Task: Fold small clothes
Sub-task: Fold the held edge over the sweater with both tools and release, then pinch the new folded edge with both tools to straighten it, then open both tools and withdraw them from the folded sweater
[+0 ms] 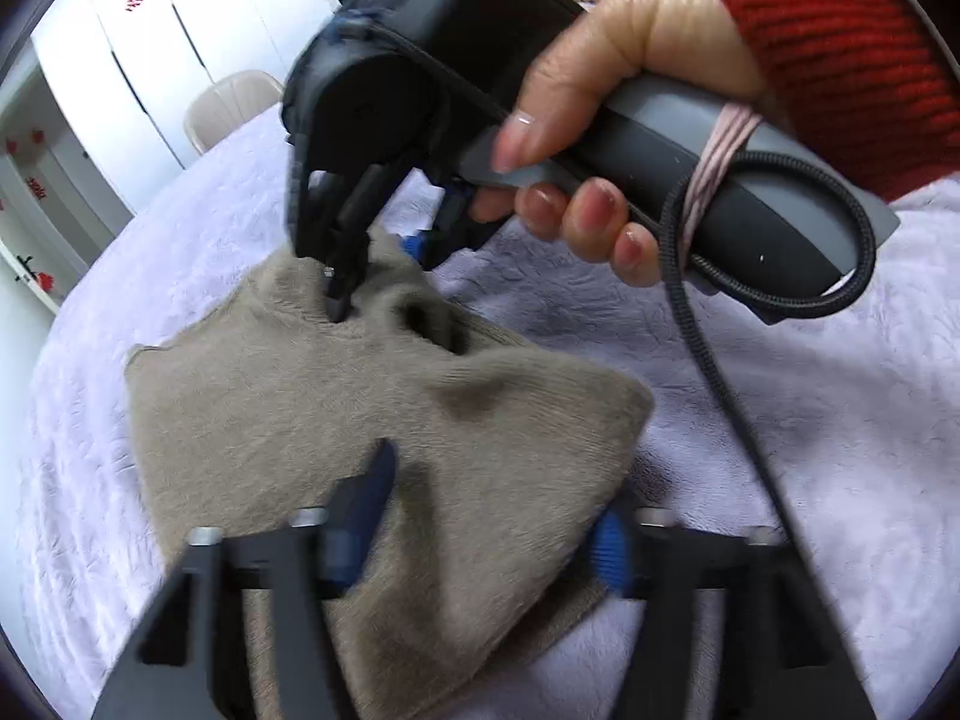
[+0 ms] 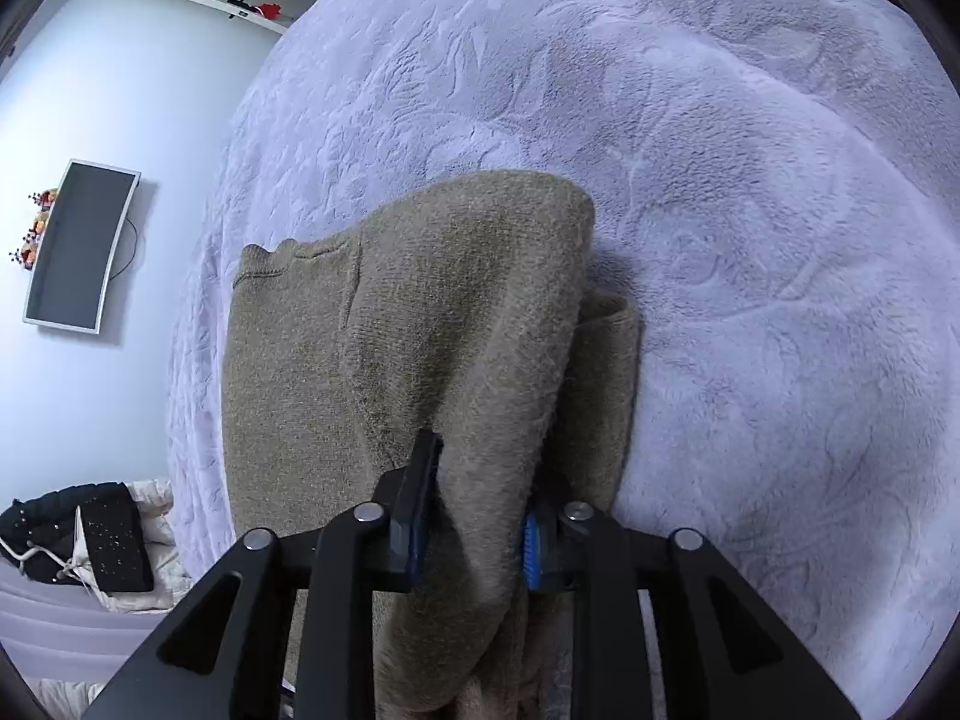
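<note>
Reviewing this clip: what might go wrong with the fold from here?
1. The left tongs stand open around the brown garment, so that side could slump unevenly.
2. The right tongs hold only a bunched ridge, which may slip.
3. The plush bedspread could drag the fabric.

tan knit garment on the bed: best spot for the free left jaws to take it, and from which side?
Grip the flat hemmed edge of the garment, at the stitched corner lying on the bedspread. It is thin there and lies flat, unlike the bunched, doubled-over part that the right gripper pinches. Come from above, tilted in from beyond that edge, so one jaw can slide under the hem. The left gripper stands open over the cloth.
</note>
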Tool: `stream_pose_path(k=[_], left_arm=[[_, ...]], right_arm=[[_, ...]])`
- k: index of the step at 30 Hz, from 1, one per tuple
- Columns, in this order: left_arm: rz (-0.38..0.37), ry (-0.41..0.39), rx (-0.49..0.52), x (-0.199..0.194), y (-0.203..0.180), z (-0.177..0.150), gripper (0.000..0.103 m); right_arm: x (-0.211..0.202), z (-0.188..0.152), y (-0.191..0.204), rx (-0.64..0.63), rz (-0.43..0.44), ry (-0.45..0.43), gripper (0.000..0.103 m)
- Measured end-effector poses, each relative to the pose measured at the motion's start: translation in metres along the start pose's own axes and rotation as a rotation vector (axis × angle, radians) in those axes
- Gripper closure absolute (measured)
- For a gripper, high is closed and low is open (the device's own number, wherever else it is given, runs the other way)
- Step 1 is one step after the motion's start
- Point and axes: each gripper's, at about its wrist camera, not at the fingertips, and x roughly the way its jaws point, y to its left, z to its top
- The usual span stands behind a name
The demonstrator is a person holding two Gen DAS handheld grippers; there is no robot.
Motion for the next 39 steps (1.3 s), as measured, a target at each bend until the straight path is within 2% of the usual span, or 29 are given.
stream_pose_path(k=[2,3,4,6,10,14,18,20,22,24,27,29,30,31,33,35,36,39], left_arm=[[-0.012,-0.004,0.003,-0.008,0.003,-0.002,0.035],[-0.021,-0.001,0.001,-0.013,0.008,-0.002,0.035],[-0.030,-0.001,0.000,-0.016,0.009,-0.004,0.035],[-0.037,-0.011,-0.004,-0.029,0.004,-0.012,0.035],[-0.031,-0.016,-0.064,-0.059,0.030,-0.030,0.035],[-0.072,0.041,-0.232,-0.072,0.075,-0.053,0.035],[-0.185,0.136,-0.469,-0.060,0.125,-0.078,0.035],[-0.276,0.180,-0.624,-0.051,0.144,-0.091,0.035],[-0.374,0.220,-0.743,-0.031,0.158,-0.102,0.035],[-0.406,0.240,-0.781,-0.017,0.162,-0.111,0.035],[-0.484,0.265,-0.794,-0.007,0.165,-0.118,0.035],[-0.514,0.276,-0.794,0.004,0.169,-0.117,0.036],[-0.519,0.280,-0.789,0.005,0.171,-0.114,0.053],[-0.515,0.288,-0.775,0.005,0.171,-0.113,0.063],[-0.514,0.298,-0.753,0.005,0.178,-0.112,0.075],[-0.534,0.279,-0.738,0.000,0.187,-0.112,0.077],[-0.536,0.268,-0.718,-0.004,0.189,-0.112,0.082],[-0.524,0.259,-0.655,-0.014,0.193,-0.117,0.082]], right_arm=[[-0.007,-0.005,-0.003,0.019,-0.005,0.001,0.068],[-0.010,-0.006,-0.004,0.027,-0.026,0.005,0.053],[-0.014,-0.008,-0.003,0.036,-0.034,0.010,0.042],[-0.021,-0.012,-0.003,0.055,-0.039,0.001,0.042],[-0.053,-0.038,-0.010,0.102,-0.051,-0.058,0.042],[-0.093,-0.088,-0.010,0.142,-0.024,-0.141,0.042],[-0.104,-0.139,-0.007,0.214,0.119,-0.145,0.042],[-0.092,-0.161,-0.004,0.264,0.202,-0.108,0.042],[-0.073,-0.178,-0.002,0.312,0.245,-0.084,0.042],[-0.054,-0.185,0.001,0.348,0.257,-0.074,0.042],[-0.029,-0.189,-0.001,0.415,0.304,-0.107,0.042],[-0.015,-0.191,-0.006,0.470,0.330,-0.128,0.047],[-0.009,-0.191,-0.008,0.502,0.345,-0.131,0.064],[-0.003,-0.192,-0.010,0.533,0.354,-0.129,0.092],[-0.001,-0.193,-0.009,0.560,0.363,-0.134,0.095],[-0.009,-0.191,0.005,0.532,0.404,-0.155,0.095],[-0.014,-0.190,0.012,0.514,0.416,-0.164,0.095],[-0.020,-0.196,0.027,0.496,0.422,-0.176,0.095]])
